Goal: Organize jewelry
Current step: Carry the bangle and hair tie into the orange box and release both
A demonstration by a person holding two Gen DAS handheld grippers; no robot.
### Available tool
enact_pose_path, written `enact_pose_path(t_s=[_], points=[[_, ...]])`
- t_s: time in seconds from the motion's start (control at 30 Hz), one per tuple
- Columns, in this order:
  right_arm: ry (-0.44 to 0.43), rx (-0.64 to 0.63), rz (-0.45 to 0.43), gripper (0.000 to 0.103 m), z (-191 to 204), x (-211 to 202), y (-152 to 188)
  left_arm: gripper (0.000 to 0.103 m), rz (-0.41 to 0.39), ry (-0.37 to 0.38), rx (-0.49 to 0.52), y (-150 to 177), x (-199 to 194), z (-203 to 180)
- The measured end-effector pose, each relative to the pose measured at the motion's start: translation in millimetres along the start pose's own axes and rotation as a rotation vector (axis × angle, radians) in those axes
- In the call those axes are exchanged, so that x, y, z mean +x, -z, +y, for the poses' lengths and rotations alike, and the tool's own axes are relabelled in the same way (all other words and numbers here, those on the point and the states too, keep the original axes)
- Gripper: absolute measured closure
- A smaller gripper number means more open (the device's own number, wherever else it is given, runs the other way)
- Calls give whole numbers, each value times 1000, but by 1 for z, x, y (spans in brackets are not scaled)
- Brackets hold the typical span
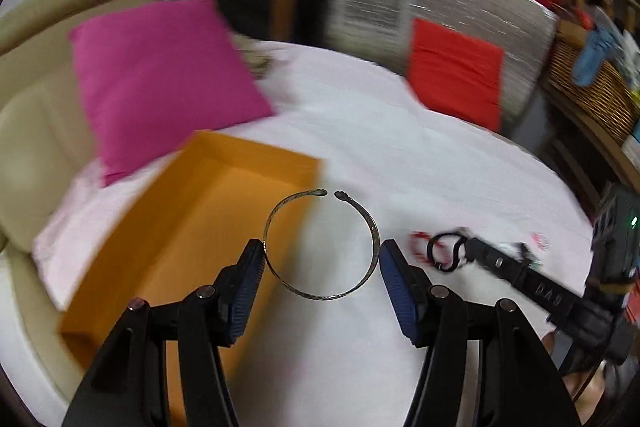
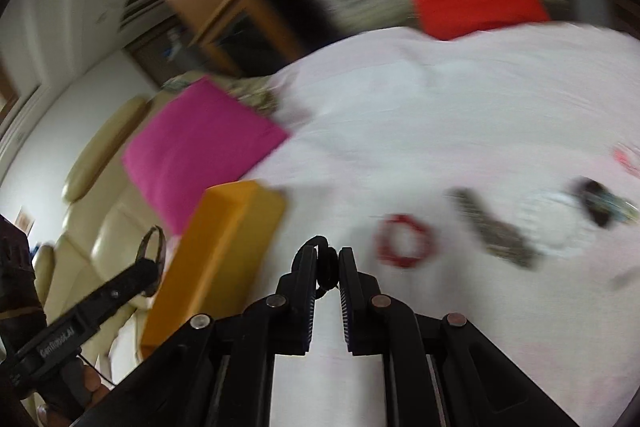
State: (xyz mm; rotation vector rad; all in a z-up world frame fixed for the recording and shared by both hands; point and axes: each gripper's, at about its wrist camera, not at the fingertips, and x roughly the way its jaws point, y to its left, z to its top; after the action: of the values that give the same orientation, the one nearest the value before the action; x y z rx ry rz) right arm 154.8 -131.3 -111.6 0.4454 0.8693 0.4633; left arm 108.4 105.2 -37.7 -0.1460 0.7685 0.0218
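Left wrist view: the left tool (image 1: 322,261) pinches a thin open metal bangle (image 1: 320,245) by its two sides, at the lower middle of the frame, held in the air partly over the right edge of the orange box (image 1: 224,195). The bangle is a slim, dull silver hoop with a small gap at its top, each end finished in a little knob. The box, at lower left, sits on the pink sheet (image 1: 400,155) of the bed; what shows of its inside looks bare, so the sorting seems to be at an early stage.

At the right of this view the right tool (image 1: 450,251) grips a small black ring (image 1: 440,251), near a red beaded bracelet (image 1: 420,245) lying on the sheet. In the right wrist view the right tool's fingers are pressed nearly together on that black ring at the lower middle.

Left on the sheet, at the right of that view, are the red bracelet, a dark grey band (image 2: 494,229), a whitish beaded piece (image 2: 554,223), a dark piece (image 2: 600,207) and something pink-red (image 2: 626,157) at the edge; blur hides their detail. None appears to be in the box yet.
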Motion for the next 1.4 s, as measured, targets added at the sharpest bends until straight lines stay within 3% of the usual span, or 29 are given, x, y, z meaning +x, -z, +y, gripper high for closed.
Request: enact_pose_path(t_s=[0.1, 0.2, 0.33, 0.63, 0.8, 0.9, 1.1, 1.4], points=[[-53, -73, 37, 90, 55, 34, -4, 42, 15, -77, -33, 2, 2, 40], [-66, -144, 107, 90, 102, 74, 0, 42, 83, -149, -84, 15, 21, 85], [-28, -202, 183, 90, 140, 119, 8, 42, 146, -212, -123, 33, 43, 125], [117, -316, 304, 90, 180, 193, 13, 42, 255, -227, -186, 57, 79, 160], [154, -308, 374, 83, 187, 212, 14, 42, 273, -228, -206, 56, 77, 166], [148, -294, 342, 74, 185, 201, 7, 40, 254, -238, -225, 52, 71, 170], [133, -250, 176, 73, 164, 134, -24, 40, 177, -255, -204, 37, 46, 160], [234, -121, -37, 73, 53, -16, -43, 37, 86, -222, -60, 18, 12, 81]])
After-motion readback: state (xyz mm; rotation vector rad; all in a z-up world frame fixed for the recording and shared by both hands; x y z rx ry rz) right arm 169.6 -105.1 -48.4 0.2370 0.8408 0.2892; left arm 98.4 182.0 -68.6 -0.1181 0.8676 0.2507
